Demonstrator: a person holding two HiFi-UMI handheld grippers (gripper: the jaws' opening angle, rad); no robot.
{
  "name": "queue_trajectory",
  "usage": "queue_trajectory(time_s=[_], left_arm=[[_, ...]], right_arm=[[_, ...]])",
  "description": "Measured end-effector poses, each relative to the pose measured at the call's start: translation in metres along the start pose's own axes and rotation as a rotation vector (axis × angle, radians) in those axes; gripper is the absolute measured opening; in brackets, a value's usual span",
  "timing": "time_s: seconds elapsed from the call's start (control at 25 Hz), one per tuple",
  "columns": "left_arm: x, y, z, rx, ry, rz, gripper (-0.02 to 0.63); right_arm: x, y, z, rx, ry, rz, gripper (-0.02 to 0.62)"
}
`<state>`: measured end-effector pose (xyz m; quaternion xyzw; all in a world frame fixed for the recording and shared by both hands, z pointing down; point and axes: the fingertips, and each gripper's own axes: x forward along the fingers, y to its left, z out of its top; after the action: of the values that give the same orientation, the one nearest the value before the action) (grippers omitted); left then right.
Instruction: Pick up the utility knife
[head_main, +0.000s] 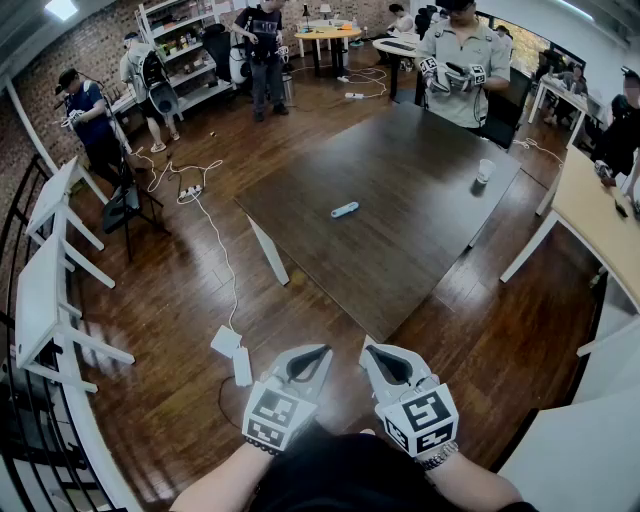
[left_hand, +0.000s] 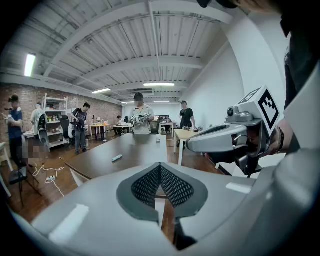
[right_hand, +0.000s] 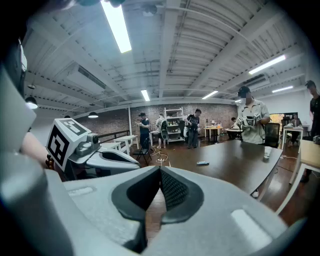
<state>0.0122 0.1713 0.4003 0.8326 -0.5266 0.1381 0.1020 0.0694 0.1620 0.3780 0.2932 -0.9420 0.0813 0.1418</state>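
Both pairs of fingers (left_hand: 146, 186) are pressed together on nothing, which makes sense, as nothing is within reach yet. My left gripper (head_main: 320, 352) and right gripper (head_main: 372, 350) hang side by side close to my body, over the wooden floor (head_main: 170, 300) and short of the worktop (head_main: 420, 230). The utility knife (head_main: 344, 210) lies flat near the middle of that dark worktop, well apart from me. I judge I must step closer and spread one pair before any grasp.
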Motion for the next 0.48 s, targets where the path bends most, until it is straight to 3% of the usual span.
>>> queue_trajectory(time_s=[0.48], left_arm=[[0.022,0.117,0.012,0.008,-0.010,-0.095,0.017]], right_arm=[[0.108,0.002,0.033,0.016,0.024,-0.088,-0.008]])
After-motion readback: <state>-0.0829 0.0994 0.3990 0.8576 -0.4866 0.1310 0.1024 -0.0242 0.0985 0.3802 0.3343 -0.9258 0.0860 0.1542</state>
